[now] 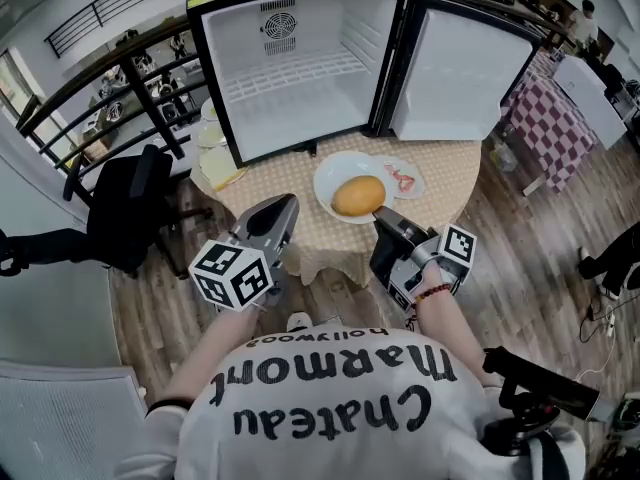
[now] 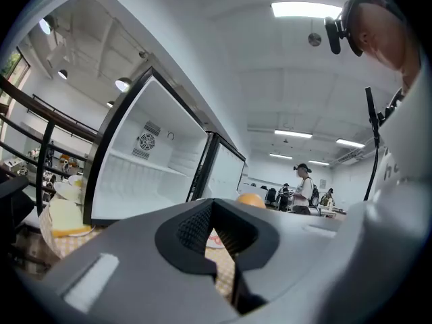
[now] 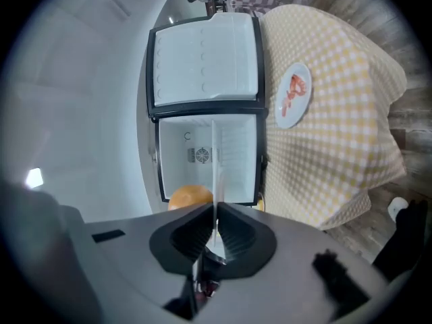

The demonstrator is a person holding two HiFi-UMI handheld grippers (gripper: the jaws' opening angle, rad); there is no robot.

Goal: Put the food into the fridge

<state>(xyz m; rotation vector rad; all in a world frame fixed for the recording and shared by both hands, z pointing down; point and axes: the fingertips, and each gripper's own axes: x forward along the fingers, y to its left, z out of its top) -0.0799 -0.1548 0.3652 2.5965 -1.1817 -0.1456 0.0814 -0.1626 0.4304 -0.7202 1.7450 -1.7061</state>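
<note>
The right tool (image 1: 381, 215) is clamped on the near rim of the white plate (image 1: 328, 176); the plate carries a golden bun (image 1: 358, 196) and sits over the checked desk (image 1: 445, 163), just in front of the open fridge (image 1: 300, 78); the left tool (image 1: 283, 206) hovers at the desk's near edge, jaws together, nothing between them.

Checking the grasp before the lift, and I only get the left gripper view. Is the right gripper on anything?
Observer: Yes. The right gripper is shut on the near rim of the white plate that carries the bun.
Operator: Where's my left gripper relative to that plate?
Observer: The left gripper is to the plate's left, over the table near its front edge, not touching the plate.
Operator: What's on the plate's other side?
Observer: A small plate with something red on it.
</note>
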